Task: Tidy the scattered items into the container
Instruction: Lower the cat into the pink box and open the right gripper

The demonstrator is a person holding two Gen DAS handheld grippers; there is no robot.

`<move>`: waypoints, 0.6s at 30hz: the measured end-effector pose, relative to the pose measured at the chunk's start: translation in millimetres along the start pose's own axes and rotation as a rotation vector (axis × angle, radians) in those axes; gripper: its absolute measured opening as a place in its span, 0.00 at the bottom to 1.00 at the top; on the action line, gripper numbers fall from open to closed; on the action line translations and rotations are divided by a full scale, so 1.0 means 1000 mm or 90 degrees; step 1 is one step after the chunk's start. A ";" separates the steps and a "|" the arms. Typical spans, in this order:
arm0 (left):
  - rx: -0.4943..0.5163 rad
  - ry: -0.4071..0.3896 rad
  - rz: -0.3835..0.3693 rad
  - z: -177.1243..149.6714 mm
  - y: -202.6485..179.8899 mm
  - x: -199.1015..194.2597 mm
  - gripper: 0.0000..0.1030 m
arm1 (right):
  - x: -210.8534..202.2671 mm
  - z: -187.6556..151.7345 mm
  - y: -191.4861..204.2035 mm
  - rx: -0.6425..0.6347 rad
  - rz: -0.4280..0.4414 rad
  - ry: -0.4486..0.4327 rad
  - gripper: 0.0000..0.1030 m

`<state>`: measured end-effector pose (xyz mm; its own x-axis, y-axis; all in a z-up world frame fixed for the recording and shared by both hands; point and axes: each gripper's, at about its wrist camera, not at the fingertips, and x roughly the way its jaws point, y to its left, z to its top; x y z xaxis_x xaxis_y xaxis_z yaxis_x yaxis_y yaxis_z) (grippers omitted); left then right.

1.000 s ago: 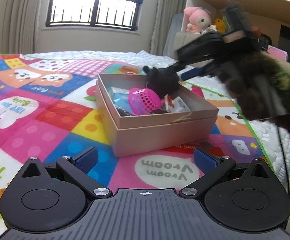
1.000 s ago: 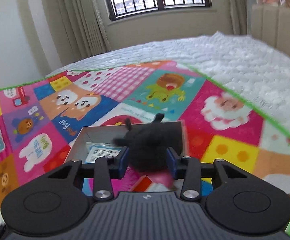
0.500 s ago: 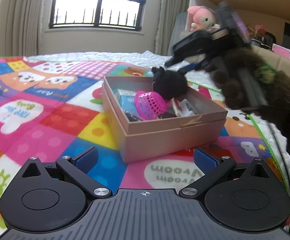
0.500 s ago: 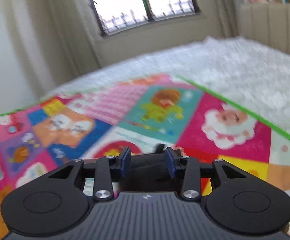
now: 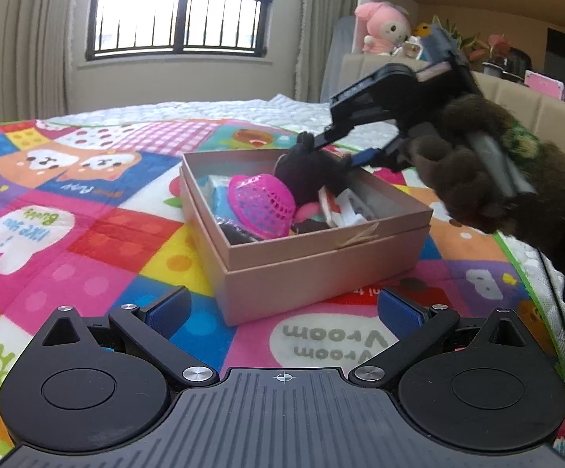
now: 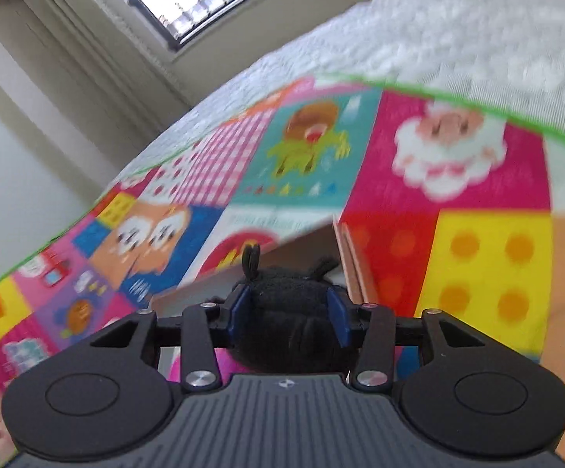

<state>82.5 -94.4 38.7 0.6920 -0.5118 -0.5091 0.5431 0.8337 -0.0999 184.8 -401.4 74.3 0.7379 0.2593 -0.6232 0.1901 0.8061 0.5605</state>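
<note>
Item: black plush [image 6: 288, 323], sitting betw. R gripper [image 6: 289, 314] pads, jaws opening, hanging over box [image 5: 321, 269] interior by far wall. L gripper [image 5: 282, 314] idling wide open, empty, near box front. Risk: snagging fuzz on pads, or rolling over rim onto mat [image 5: 87, 241]. Matls: soft fuzzy plush w/ ears; rigid pink cardboard box; pink plastic mesh basket [image 5: 261, 204], domed.

Black plush toy [image 5: 307, 171] atop clutter, inside open pinkish box [image 5: 321, 261]
</note>
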 end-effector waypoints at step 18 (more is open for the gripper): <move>0.025 0.023 0.048 0.005 -0.013 0.022 1.00 | -0.071 -0.083 0.008 -0.226 -0.023 -0.051 0.77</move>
<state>93.0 -117.2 33.4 0.7138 -0.4399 -0.5449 0.5095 0.8600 -0.0269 80.2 -369.3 78.4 0.7856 0.1968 -0.5866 -0.0099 0.9519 0.3061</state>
